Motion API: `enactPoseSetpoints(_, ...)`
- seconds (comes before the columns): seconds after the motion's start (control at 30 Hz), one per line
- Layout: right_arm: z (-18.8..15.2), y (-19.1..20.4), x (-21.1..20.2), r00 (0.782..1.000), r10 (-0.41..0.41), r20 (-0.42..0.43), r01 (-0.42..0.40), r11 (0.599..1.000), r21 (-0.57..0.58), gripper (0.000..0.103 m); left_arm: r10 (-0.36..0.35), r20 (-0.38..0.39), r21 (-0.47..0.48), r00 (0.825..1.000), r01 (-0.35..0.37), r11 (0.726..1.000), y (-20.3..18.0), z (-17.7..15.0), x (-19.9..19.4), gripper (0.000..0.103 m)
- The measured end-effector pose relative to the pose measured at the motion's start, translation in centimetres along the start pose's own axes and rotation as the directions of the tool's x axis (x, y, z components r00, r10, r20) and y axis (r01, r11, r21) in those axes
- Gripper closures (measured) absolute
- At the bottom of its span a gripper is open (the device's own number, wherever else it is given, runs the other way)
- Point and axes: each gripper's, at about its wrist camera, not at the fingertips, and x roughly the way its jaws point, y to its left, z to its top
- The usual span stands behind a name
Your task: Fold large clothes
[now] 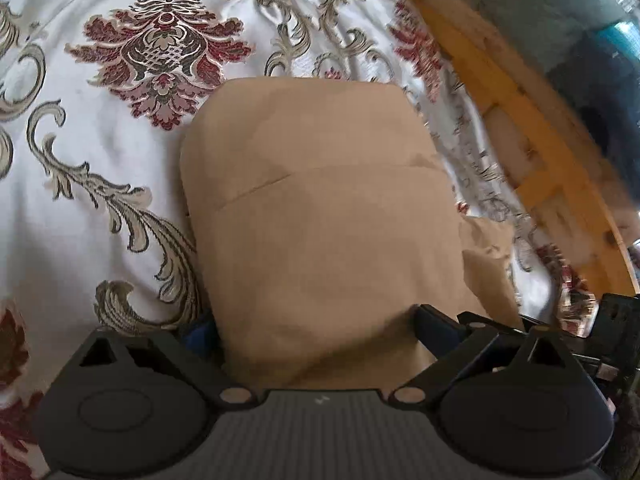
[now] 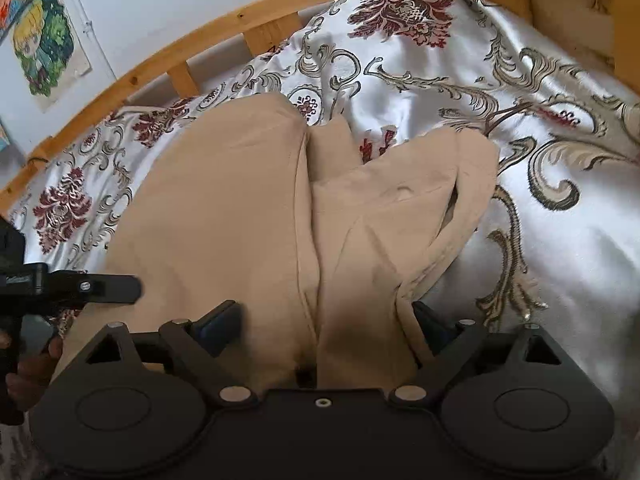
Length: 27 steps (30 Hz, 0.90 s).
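A tan garment lies folded into a rough rectangle on a white bedspread with red and grey flourishes. My left gripper straddles the garment's near end with its jaws wide. The cloth drapes over the left fingertip and reaches the right fingertip, and neither pad visibly presses it. In the right wrist view the garment shows a long fold down its middle and a looser flap to the right. My right gripper is open, with the near edge bunched between its fingers.
A wooden bed frame runs along the far side, with its slats at the right of the left wrist view. Colourful posters hang on the wall. The left gripper's finger and a hand show at the left edge.
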Motion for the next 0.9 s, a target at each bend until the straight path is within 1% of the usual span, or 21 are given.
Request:
enactPoseSetpoints(0.03,0.0,-0.3,0.0,1.000,0.011,0.001,-0.011,1.000,0.016,0.011,0.020,-0.010,-0.006,1.000,-0.021,1.000,-0.3,0.2,-0.1,0.008)
enactPoseSetpoints(0.1,0.0,-0.5,0.2,0.999,0.036,0.004,-0.036,0.999,0.039,0.012,0.071,-0.017,-0.019,0.997,-0.071,0.997,-1.3,0.7,-0.5,0.016)
enactPoseSetpoints(0.13,0.0,-0.4,0.2,0.999,0.043,0.008,-0.043,0.998,0.042,0.015,0.095,-0.013,-0.002,0.995,-0.095,0.995,-2.0,0.8,-0.7,0.018)
enactPoseSetpoints(0.17,-0.1,-0.2,0.3,0.999,0.043,0.011,-0.044,0.998,0.038,0.026,0.124,-0.002,0.037,0.992,-0.124,0.992,-2.9,0.8,-0.9,0.020)
enactPoseSetpoints(0.2,-0.1,0.0,0.1,0.999,0.045,0.017,-0.045,0.999,0.026,0.040,0.146,0.017,0.077,0.989,-0.147,0.986,-3.8,0.8,-1.2,0.023)
enactPoseSetpoints(0.27,-0.2,0.5,0.0,0.998,0.052,0.028,-0.052,0.998,0.017,0.054,0.171,0.074,0.173,0.983,-0.182,0.968,-5.3,0.6,-2.2,0.029)
enactPoseSetpoints(0.3,-0.2,0.7,-0.1,0.998,0.060,0.034,-0.061,0.998,0.018,0.057,0.168,0.102,0.201,0.980,-0.186,0.962,-5.7,0.5,-2.8,0.032)
enactPoseSetpoints(0.33,-0.2,0.8,-0.1,0.996,0.075,0.044,-0.076,0.997,0.027,0.058,0.164,0.127,0.222,0.978,-0.189,0.956,-6.0,0.5,-3.5,0.035)
enactPoseSetpoints(0.37,0.0,0.9,-0.1,0.994,0.091,0.053,-0.093,0.995,0.040,0.060,0.161,0.151,0.243,0.975,-0.195,0.950,-6.3,0.5,-4.2,0.036)
enactPoseSetpoints(0.43,0.2,1.7,0.0,0.988,0.131,0.076,-0.134,0.990,0.040,0.063,0.159,0.202,0.294,0.966,-0.214,0.932,-6.8,0.8,-5.8,0.039)
enactPoseSetpoints(0.53,1.3,4.5,0.8,0.976,0.177,0.128,-0.175,0.984,-0.029,0.067,0.188,0.268,0.355,0.945,-0.279,0.892,-7.2,1.5,-7.8,0.042)
enactPoseSetpoints(0.57,1.9,5.8,1.3,0.968,0.201,0.150,-0.195,0.979,-0.054,0.073,0.211,0.284,0.374,0.935,-0.311,0.874,-7.2,1.8,-8.5,0.042)
enactPoseSetpoints(0.6,2.6,6.9,1.6,0.956,0.234,0.177,-0.225,0.972,-0.073,0.077,0.233,0.297,0.386,0.926,-0.340,0.858,-6.8,2.2,-9.0,0.043)
enactPoseSetpoints(0.63,3.5,8.1,2.1,0.948,0.257,0.187,-0.245,0.966,-0.087,0.080,0.255,0.306,0.383,0.917,-0.364,0.849,-6.4,2.8,-9.2,0.043)
enactPoseSetpoints(0.67,4.4,9.7,2.8,0.944,0.267,0.194,-0.246,0.961,-0.125,0.081,0.278,0.306,0.360,0.911,-0.381,0.852,-5.4,3.6,-9.5,0.043)
enactPoseSetpoints(0.7,5.2,11.5,3.8,0.948,0.255,0.190,-0.220,0.958,-0.185,0.081,0.299,0.298,0.335,0.906,-0.393,0.856,-4.3,4.2,-9.4,0.043)
enactPoseSetpoints(0.73,5.9,12.9,5.0,0.953,0.250,0.172,-0.211,0.953,-0.218,0.081,0.321,0.285,0.304,0.903,-0.403,0.863,-2.9,4.7,-9.3,0.041)
enactPoseSetpoints(0.77,6.4,13.8,6.3,0.955,0.253,0.155,-0.216,0.951,-0.222,0.081,0.334,0.264,0.266,0.905,-0.401,0.876,-1.2,5.1,-9.1,0.040)
enactPoseSetpoints(0.8,6.9,14.6,7.7,0.959,0.246,0.137,-0.213,0.952,-0.219,0.081,0.338,0.237,0.220,0.911,-0.389,0.895,0.4,5.4,-8.9,0.037)
enactPoseSetpoints(0.87,7.1,15.4,9.1,0.971,0.194,0.139,-0.161,0.962,-0.220,0.081,0.338,0.194,0.088,0.921,-0.360,0.929,3.6,5.5,-8.3,0.033)
enactPoseSetpoints(0.9,7.1,15.2,9.3,0.974,0.170,0.147,-0.136,0.966,-0.219,0.076,0.336,0.188,0.041,0.923,-0.350,0.936,4.8,5.4,-8.2,0.029)
